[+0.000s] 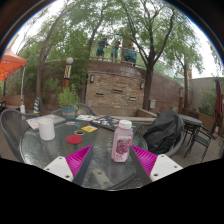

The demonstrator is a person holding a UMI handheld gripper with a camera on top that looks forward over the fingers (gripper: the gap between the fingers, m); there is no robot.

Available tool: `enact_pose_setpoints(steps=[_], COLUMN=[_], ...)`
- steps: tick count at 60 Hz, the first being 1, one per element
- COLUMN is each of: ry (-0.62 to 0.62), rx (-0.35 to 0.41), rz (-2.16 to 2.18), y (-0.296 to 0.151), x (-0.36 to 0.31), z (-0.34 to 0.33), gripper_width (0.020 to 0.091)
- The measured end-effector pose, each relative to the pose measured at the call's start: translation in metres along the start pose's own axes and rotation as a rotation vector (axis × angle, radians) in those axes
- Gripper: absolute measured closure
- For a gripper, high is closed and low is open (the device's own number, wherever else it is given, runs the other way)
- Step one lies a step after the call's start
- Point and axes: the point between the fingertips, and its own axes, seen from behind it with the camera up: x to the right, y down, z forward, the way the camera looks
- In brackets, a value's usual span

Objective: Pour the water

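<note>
A clear plastic bottle (122, 141) with a pink label and white cap stands upright on the round glass table (100, 172). It stands just ahead of my fingers, nearer the right one. My gripper (112, 160) is open, with its pink pads (79, 159) spread wide and nothing between them. A white cup (46, 128) stands on the table to the left, beyond the left finger.
A red round lid or coaster (75, 140) and a yellow item (89, 129) lie on the table behind the bottle. Metal chairs (12, 128) ring the table, one with a dark bag (165, 132) at right. A brick wall (115, 92) and trees stand beyond.
</note>
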Motion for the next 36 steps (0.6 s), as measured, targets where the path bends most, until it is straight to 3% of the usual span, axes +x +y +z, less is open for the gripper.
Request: enact_pose_setpoints(steps=[14, 18, 20, 21, 22, 23, 36], ry=[0.089, 0.085, 0.071, 0.063, 0.056, 0.048, 0.038], rx=[-0.018, 0.008, 0.025, 0.029, 0.026, 0.017, 0.058], rz=[0.067, 0.082, 0.085, 0.085, 0.075, 0.065, -0.002], y=[0.013, 0.007, 0.004, 0.004, 0.006, 0.009, -0.001], x=[0.042, 0.042, 0.038, 0.036, 0.035, 0.033, 0.024], z=[0.099, 0.119, 0.128, 0.132, 0.133, 0.135, 0.137], gripper_width=[0.0273, 0.0276, 0.0329, 0.0419, 0.0575, 0.0617, 0.0698])
